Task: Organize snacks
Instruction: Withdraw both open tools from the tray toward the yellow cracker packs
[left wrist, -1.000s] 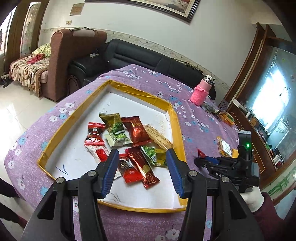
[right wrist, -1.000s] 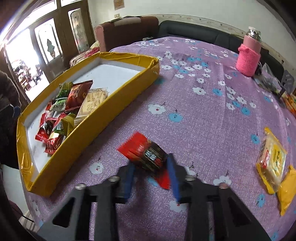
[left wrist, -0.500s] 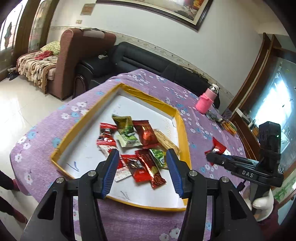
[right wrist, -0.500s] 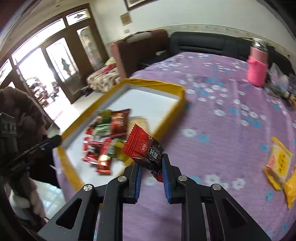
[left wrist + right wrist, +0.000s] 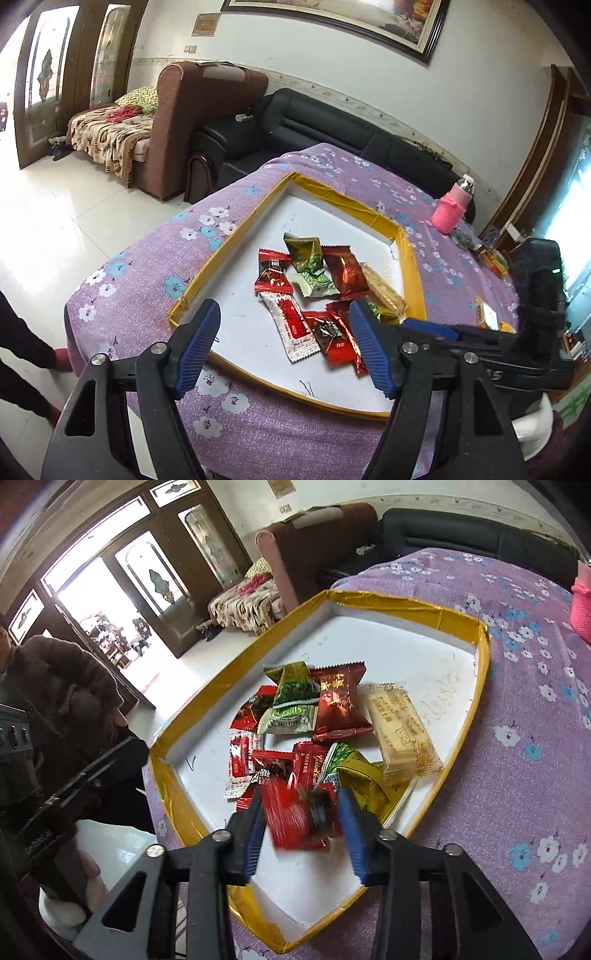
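Right gripper (image 5: 301,821) has swung from the bare purple tablecloth (image 5: 524,738) to above the near end of the yellow-rimmed tray (image 5: 480,686), and its jaws have just been opening. Red snack packet (image 5: 295,818) sits between the blue pads, motion-blurred, with a visible gap to the right pad. It looks let go, not clamped (contact on the left pad I can't tell).

Left gripper (image 5: 284,349) has its jaws spread wide with nothing between them; they have just been opening too. It hangs over the tray's near edge, and it has shifted so more floor and the brown armchair (image 5: 184,122) come into view.

Tray contents, right wrist view: a loose pile of packets in the middle.
- beige biscuit pack (image 5: 400,731) on the right side of the pile
- dark red foil packet (image 5: 338,701) beside it
- green packet (image 5: 291,701) overlapping the red foil's left edge
- several small red wrappers at the near side, a white-and-red sachet (image 5: 240,764) among them

Far half of the tray floor is bare white.

Pink-sleeved bottle (image 5: 452,206) stands on the cloth beyond the tray's far right corner. Yellow packets (image 5: 487,317) lie on the cloth right of the tray, partly hidden behind the right gripper's body.
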The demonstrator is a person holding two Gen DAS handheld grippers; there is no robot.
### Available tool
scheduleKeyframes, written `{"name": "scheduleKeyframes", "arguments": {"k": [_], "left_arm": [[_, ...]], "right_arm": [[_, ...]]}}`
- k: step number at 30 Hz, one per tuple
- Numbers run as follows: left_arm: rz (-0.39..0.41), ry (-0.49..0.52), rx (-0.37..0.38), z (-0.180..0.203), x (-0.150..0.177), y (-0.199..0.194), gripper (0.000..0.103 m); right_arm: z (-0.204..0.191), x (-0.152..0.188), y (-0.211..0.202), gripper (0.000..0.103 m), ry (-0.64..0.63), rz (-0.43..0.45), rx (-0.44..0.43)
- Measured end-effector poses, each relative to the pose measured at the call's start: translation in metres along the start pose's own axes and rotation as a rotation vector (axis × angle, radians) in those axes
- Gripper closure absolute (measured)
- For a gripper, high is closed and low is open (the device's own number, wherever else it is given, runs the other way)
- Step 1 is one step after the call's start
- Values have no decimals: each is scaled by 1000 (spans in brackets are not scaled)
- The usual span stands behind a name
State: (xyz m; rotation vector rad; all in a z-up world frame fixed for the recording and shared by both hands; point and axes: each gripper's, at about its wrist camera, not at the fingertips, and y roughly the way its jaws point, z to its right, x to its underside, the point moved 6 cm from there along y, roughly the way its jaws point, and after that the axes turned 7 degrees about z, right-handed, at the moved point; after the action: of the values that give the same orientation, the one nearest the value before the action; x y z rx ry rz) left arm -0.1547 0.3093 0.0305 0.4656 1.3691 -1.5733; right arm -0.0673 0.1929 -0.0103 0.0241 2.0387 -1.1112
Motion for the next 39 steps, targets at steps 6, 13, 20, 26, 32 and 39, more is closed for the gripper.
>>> {"name": "scheduleKeyframes", "arguments": {"k": [6, 13, 20, 26, 32, 39], "left_arm": [[-22, 78, -91, 19, 5, 1, 23], [21, 232, -119, 63, 15, -10, 23], [30, 329, -147, 93, 22, -18, 23], [24, 371, -136, 113, 25, -20, 23], [10, 398, -124, 126, 31, -20, 23], [-4, 425, -115, 138, 37, -17, 23]], "right_arm": [[12, -1, -32, 49, 8, 84, 35], [33, 10, -63, 45, 34, 154, 67], [53, 24, -89, 40, 56, 194, 95], [71, 32, -106, 39, 77, 214, 114], [85, 37, -116, 38, 100, 227, 122], [103, 41, -125, 36, 121, 235, 149]]}}
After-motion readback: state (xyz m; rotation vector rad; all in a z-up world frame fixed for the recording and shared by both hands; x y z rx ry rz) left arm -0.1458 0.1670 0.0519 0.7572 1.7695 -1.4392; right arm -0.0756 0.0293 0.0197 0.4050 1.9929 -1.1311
